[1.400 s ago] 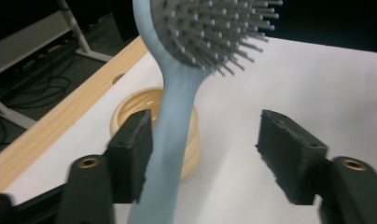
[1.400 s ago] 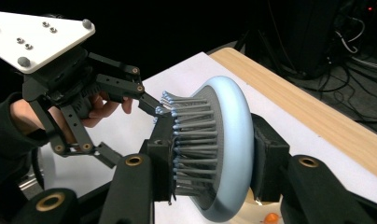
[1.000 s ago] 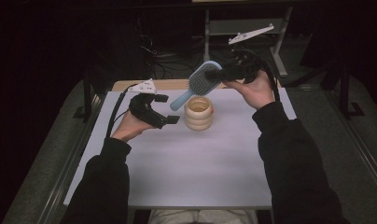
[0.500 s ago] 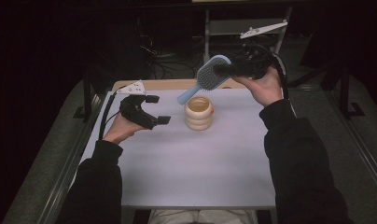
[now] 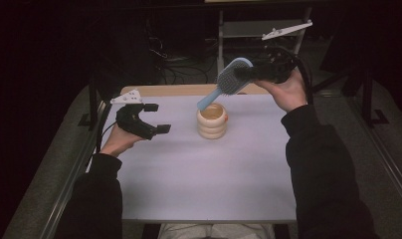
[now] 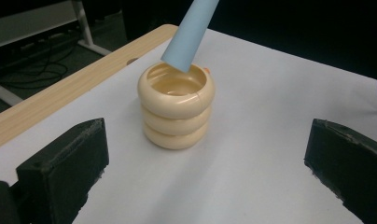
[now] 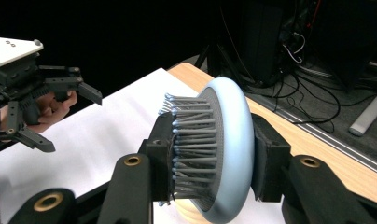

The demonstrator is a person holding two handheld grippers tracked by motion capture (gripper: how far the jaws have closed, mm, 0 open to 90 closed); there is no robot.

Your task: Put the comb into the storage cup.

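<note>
We hold the blue hairbrush (image 5: 232, 79) tight by its head in our right gripper (image 5: 256, 73). Its handle tip sits at the mouth of the cream ring holder (image 5: 212, 121), not yet pushed down. Our left gripper (image 5: 150, 117) waits wide open, holding nothing.

The left gripper (image 5: 156, 118) hovers low near the table's left edge, jaws spread wide and nothing between them, forearm angled in. The right gripper (image 5: 244, 73) is raised by the far edge, jaws clamped, palm upturned.
</note>
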